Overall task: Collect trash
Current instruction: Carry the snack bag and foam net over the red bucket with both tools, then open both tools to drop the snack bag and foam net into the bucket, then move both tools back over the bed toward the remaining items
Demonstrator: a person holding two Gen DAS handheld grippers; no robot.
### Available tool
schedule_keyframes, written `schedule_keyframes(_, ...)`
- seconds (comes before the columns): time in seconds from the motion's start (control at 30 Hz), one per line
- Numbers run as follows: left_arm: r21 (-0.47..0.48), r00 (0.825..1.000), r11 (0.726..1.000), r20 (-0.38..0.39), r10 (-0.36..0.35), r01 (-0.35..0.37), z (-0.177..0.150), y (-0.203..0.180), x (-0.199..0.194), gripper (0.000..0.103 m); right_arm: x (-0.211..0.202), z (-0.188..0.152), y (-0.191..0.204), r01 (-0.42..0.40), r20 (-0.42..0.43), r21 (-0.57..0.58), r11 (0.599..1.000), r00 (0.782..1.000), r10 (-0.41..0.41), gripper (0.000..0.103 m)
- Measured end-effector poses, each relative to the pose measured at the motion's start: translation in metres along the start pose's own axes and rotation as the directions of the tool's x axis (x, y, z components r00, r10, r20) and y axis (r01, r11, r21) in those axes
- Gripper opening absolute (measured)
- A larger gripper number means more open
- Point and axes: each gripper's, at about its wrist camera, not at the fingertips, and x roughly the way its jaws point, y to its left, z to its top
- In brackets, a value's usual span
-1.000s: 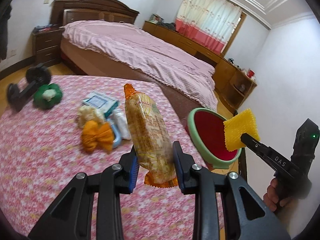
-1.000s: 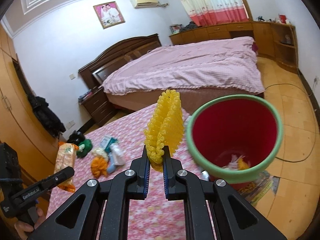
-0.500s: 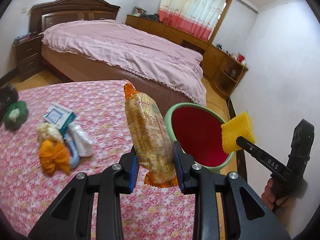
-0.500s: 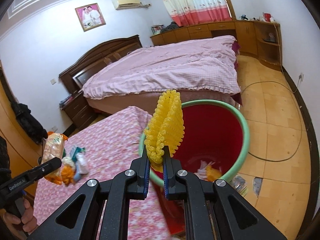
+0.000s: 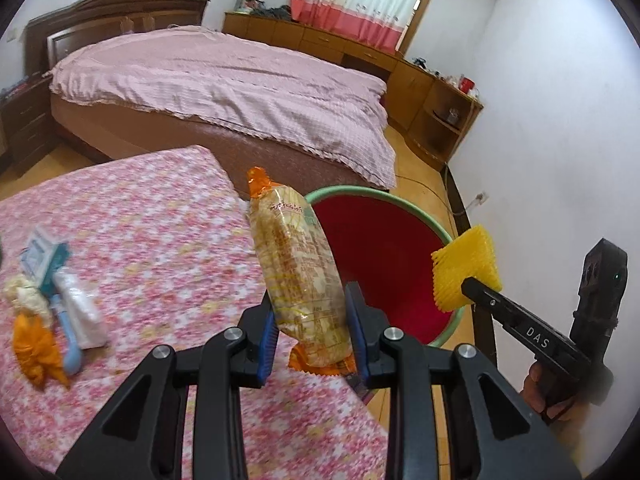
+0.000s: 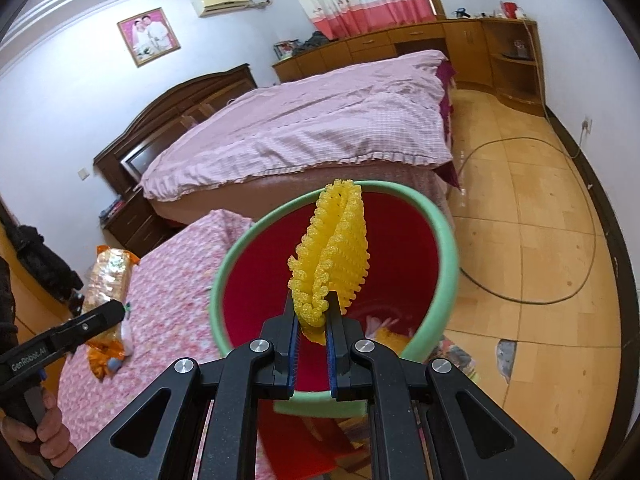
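At the bench's corner nearest the bed, the left tongs (image 5: 310,328) pinch a long snack packet (image 5: 298,276), their blue pads (image 5: 267,330) pressed against its lower sides so that it stands almost upright, its orange crimped top leaning toward eleven o'clock. The right tongs (image 6: 311,330) are pressed together on a folded piece of yellow foam netting (image 6: 332,264), which sticks up from the pads and sits in front of the open mouth of the red bin (image 6: 400,256) with its green rim. In the left wrist view that bin (image 5: 380,248) stands off the bench's edge at about two o'clock from the packet, and the right tongs (image 5: 466,284) hold the netting (image 5: 468,266) at the bin's right rim – a hand (image 5: 548,392) grips the handle below. Inside the bin, low down, lie a few scraps (image 6: 384,330), pale and yellow. The bench (image 5: 168,232) wears a pink flowered cloth, and at nine o'clock on it rests a small heap of leftover trash (image 5: 52,304) — an orange crumpled wrapper, a white packet, a blue-handled thing and a teal and white box, all somewhat blurred. Beyond stands the bed (image 5: 224,88) under a pink checked cover. From the right wrist view, the left tongs (image 6: 116,312) and their packet (image 6: 108,276) show at nine o'clock over the bench.
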Motion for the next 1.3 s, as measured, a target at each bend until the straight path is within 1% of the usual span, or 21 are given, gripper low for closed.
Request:
schedule_keyframes(0.13, 0.041, 1.0, 0.999, -0.018, 0.005, -0.004, 0.0, -0.009, 0.022, 0.032, 0.009, 0.0, -0.007, 0.008, -0.015, -0.001, 1.0, 1.0, -0.008, 0.011)
schedule_keyframes(0.23, 0.061, 0.999, 0.998, -0.045, 0.001, 0.002, 0.0, -0.015, 0.038, 0.032, 0.019, -0.001, -0.013, 0.009, -0.028, -0.003, 1.0, 1.0, -0.009, 0.011)
schedule_keyframes(0.33, 0.085, 0.999, 0.996, -0.042, -0.005, 0.008, 0.003, -0.022, 0.047, 0.032, 0.027, -0.001, -0.013, -0.005, -0.044, -0.003, 1.0, 0.999, 0.005, 0.011)
schedule_keyframes(0.4, 0.102, 0.999, 0.995, -0.039, 0.004, 0.0, 0.006, -0.025, 0.052, 0.032, 0.031, 0.0, -0.013, -0.016, -0.048, -0.001, 1.0, 0.999, 0.016, 0.012)
schedule_keyframes(0.47, 0.113, 0.999, 0.994, -0.04, 0.016, -0.012, 0.009, -0.027, 0.057, 0.036, 0.033, 0.001, -0.013, -0.023, -0.044, -0.003, 1.0, 0.999, 0.023, 0.014)
schedule_keyframes(0.53, 0.112, 0.999, 0.994, -0.036, 0.014, -0.01, 0.013, -0.027, 0.06, 0.045, 0.033, 0.002, -0.013, -0.029, -0.039, -0.01, 1.0, 0.999, 0.029, 0.014)
schedule_keyframes(0.63, 0.107, 0.999, 0.994, -0.027, 0.019, -0.016, 0.017, -0.025, 0.063, 0.045, 0.036, 0.003, -0.013, -0.033, -0.039, -0.01, 0.999, 0.999, 0.033, 0.015)
schedule_keyframes(0.67, 0.101, 0.999, 0.995, -0.026, 0.024, -0.022, 0.017, -0.023, 0.064, 0.045, 0.037, 0.003, -0.013, -0.034, -0.04, -0.007, 0.999, 0.999, 0.034, 0.018)
schedule_keyframes(0.77, 0.08, 0.999, 0.996, -0.032, 0.042, -0.039, 0.016, -0.017, 0.064, 0.045, 0.043, 0.004, -0.016, -0.038, -0.052, 0.005, 0.999, 0.998, 0.038, 0.024)
schedule_keyframes(0.93, 0.047, 0.998, 0.997, -0.038, 0.058, -0.056, 0.011, -0.007, 0.058, 0.045, 0.048, 0.004, -0.017, -0.039, -0.068, 0.024, 0.999, 0.997, 0.041, 0.025)
schedule_keyframes(0.97, 0.042, 0.997, 0.997, -0.037, 0.062, -0.061, 0.01, -0.005, 0.056, 0.045, 0.048, 0.003, -0.017, -0.037, -0.069, 0.025, 0.999, 0.997, 0.039, 0.027)
schedule_keyframes(1.03, 0.031, 0.997, 0.997, -0.031, 0.069, -0.068, 0.008, -0.001, 0.05, 0.045, 0.046, 0.003, -0.016, -0.033, -0.068, 0.027, 0.999, 0.997, 0.035, 0.034)
schedule_keyframes(1.07, 0.026, 0.997, 0.997, -0.027, 0.072, -0.071, 0.007, 0.001, 0.046, 0.045, 0.045, 0.003, -0.015, -0.025, -0.066, 0.029, 0.999, 0.997, 0.027, 0.041)
schedule_keyframes(1.1, 0.019, 0.997, 0.997, -0.023, 0.078, -0.077, 0.006, 0.003, 0.042, 0.045, 0.044, 0.002, -0.014, -0.018, -0.063, 0.031, 0.999, 0.998, 0.019, 0.046)
schedule_keyframes(1.3, -0.045, 0.995, 0.994, 0.0, 0.101, -0.101, -0.001, 0.023, 0.014, 0.045, 0.035, 0.001, -0.006, -0.014, -0.067, 0.021, 1.0, 0.998, 0.016, 0.048)
